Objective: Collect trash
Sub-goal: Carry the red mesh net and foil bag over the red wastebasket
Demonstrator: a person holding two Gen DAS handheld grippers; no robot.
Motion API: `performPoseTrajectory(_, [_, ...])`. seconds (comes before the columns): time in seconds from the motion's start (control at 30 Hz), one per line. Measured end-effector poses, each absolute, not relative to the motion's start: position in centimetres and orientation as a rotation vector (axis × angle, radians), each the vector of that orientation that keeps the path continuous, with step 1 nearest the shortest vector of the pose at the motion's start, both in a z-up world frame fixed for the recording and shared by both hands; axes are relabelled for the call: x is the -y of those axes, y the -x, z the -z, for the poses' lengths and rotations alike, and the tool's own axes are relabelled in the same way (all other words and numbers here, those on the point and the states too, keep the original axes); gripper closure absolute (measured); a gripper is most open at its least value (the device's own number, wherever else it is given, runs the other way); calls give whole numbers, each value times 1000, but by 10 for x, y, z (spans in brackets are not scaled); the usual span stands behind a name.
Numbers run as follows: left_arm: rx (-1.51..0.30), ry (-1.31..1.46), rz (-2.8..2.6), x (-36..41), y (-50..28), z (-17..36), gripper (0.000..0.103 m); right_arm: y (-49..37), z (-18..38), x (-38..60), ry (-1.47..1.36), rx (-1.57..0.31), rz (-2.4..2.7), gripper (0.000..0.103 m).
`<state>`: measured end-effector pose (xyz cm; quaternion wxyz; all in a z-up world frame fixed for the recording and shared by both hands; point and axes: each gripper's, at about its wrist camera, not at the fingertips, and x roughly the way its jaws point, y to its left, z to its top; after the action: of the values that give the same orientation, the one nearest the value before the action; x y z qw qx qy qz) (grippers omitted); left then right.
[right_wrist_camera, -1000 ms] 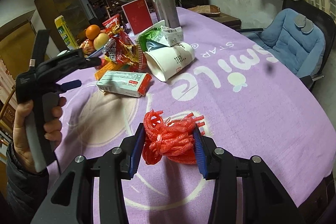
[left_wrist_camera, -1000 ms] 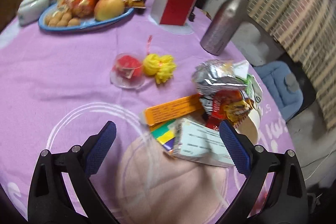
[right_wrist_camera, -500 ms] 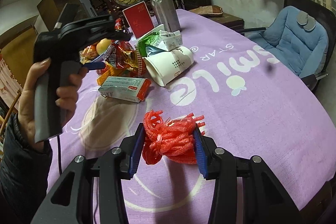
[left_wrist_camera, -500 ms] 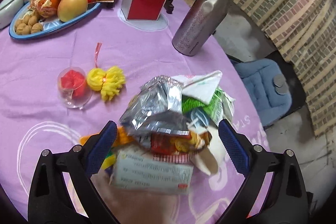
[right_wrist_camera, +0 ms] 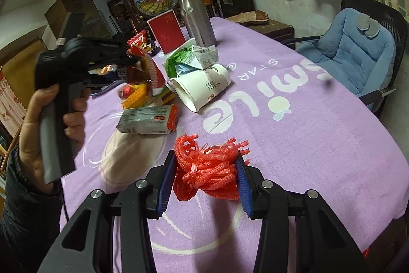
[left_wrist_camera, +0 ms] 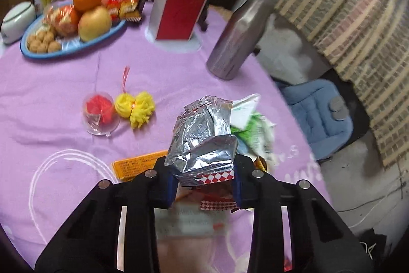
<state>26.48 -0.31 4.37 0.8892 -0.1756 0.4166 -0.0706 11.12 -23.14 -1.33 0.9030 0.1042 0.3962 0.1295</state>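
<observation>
My left gripper pinched the foil snack wrapper above the trash pile on the tabletop; right gripper squeezed the red foam net. Risk: slick crumpled foil w/ a shallow bite could slip, or snag the paper cup nearby.

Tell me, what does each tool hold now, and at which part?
Left tool: the foil snack bag, at its lower end. Right tool: the red foam net, across its middle.
</observation>
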Motion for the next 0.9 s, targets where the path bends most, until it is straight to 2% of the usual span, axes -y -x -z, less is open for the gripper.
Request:
performPoseTrajectory(0.13, [-786,352,191,4,-234,-73,71,-99,6,234,-224,-795,-260,59])
performPoseTrajectory(0.27, [-781,323,235,14,-210,-83,70,-85,-1,239,-226,-774,-246,59])
performPoseTrajectory(0.57, [-851,282,344,51,-165,-57,70,-44,-2,262,-216,-746,-200,59])
performPoseTrajectory(0.9, [-907,158,527,121,-118,-38,70,8,7,333,-272,-732,-66,59])
